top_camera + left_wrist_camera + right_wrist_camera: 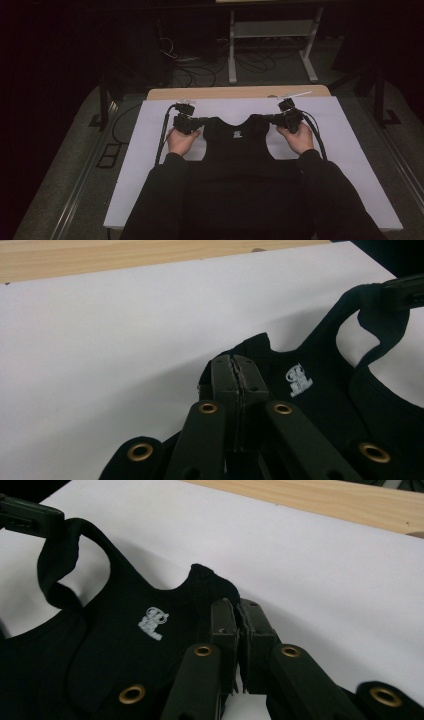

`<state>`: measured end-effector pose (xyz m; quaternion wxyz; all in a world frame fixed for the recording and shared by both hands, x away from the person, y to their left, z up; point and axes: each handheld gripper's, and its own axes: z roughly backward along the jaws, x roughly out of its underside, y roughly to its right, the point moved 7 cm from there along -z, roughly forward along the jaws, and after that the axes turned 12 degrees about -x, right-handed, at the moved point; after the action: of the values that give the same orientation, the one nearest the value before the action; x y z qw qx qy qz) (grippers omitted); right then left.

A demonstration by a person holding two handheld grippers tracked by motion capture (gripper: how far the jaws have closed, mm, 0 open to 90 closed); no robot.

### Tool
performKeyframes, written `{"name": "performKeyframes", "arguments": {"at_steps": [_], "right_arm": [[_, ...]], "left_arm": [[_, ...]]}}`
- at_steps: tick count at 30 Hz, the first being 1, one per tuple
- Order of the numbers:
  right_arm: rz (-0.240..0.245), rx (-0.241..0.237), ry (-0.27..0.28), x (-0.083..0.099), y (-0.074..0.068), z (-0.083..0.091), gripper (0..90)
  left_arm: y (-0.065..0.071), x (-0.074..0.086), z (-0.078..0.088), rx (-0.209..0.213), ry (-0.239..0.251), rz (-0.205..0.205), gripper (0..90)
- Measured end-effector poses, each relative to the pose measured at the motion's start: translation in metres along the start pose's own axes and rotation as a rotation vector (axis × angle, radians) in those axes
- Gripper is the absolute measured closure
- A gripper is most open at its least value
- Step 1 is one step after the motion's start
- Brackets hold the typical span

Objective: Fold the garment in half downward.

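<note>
Two claws, each clamped on one shoulder strap of a black tank top (239, 150). Left claw (199, 121) pinched tight on the strap nearer the table's left edge, right claw (272, 118) pinched tight on the strap nearer its right edge, with fabric caught between both pairs of pads. Garment spread across the middle of the white board (350, 165) covering the table, neckline toward the far edge, small white logo (238, 133) just below the neckline, hem toward the near edge.

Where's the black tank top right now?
In the high view the black tank top lies mid-table on the white sheet, its shoulder straps pinched by the left tool and the right tool.
</note>
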<state>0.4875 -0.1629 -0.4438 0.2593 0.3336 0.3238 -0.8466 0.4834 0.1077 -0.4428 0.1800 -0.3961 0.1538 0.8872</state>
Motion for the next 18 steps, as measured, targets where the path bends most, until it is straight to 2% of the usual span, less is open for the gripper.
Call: {"name": "performKeyframes", "arguments": {"at_steps": [4, 14, 18], "right_arm": [[0.002, -0.015, 0.005, 0.003, -0.006, 0.008, 85.1], [0.026, -0.036, 0.022, 0.002, -0.021, 0.028, 85.1], [0.034, -0.047, 0.028, 0.001, -0.028, 0.035, 85.1]], "left_arm": [[0.001, 0.002, 0.009, 0.009, 0.012, 0.0, 88.2], [0.0, -0.007, 0.035, 0.011, 0.059, -0.011, 88.2], [0.003, -0.007, 0.042, 0.015, 0.061, -0.019, 88.2]]}}
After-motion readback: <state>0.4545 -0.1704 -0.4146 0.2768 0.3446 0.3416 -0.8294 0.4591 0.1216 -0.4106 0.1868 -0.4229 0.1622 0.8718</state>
